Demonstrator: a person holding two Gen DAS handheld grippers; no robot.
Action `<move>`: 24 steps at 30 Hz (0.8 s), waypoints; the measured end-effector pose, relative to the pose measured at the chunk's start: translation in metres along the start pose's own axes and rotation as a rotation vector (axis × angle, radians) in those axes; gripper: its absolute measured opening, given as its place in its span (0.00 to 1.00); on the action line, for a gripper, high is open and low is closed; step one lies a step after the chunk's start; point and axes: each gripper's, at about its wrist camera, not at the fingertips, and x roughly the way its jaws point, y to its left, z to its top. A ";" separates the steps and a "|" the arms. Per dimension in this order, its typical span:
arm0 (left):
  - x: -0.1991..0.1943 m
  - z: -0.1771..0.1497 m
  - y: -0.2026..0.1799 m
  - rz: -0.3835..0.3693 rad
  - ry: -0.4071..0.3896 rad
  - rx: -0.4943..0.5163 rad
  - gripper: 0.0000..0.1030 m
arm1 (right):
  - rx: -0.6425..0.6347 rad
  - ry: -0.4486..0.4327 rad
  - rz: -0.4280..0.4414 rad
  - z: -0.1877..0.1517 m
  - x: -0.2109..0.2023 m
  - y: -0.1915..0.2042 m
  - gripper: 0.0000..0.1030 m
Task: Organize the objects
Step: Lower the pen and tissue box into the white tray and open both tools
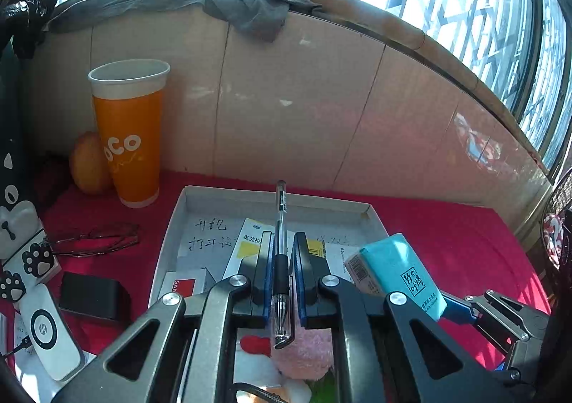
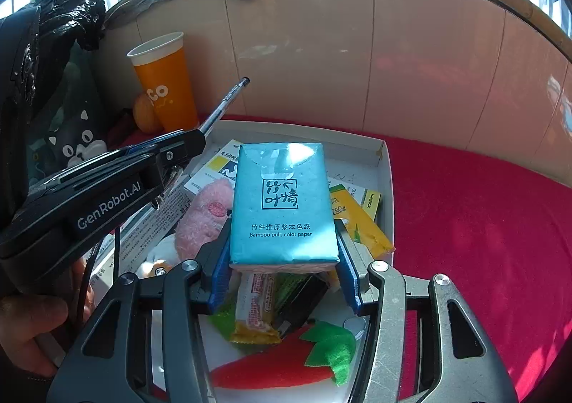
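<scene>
My left gripper [image 1: 281,256] clamps a pen [image 1: 281,224] (apparently capped). My right gripper [image 2: 282,256] grips a blue tissue pack [image 2: 282,203] above the white tray [image 2: 388,170].

A glossy teal plastic wrap is covering the tissue pack [image 2: 282,203]; the clear plastic pen [image 1: 281,224] is glinting; matt red cloth [image 2: 482,224] is lying under the cardboard tray [image 2: 388,167].

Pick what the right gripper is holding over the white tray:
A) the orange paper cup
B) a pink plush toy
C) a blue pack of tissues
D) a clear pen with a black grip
C: the right gripper is shut on the blue tissue pack; the left gripper clamps the pen.
</scene>
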 end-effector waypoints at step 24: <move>-0.046 0.003 0.002 0.104 -0.148 -0.058 1.00 | -0.007 -0.077 -0.026 -0.007 -0.026 -0.003 0.99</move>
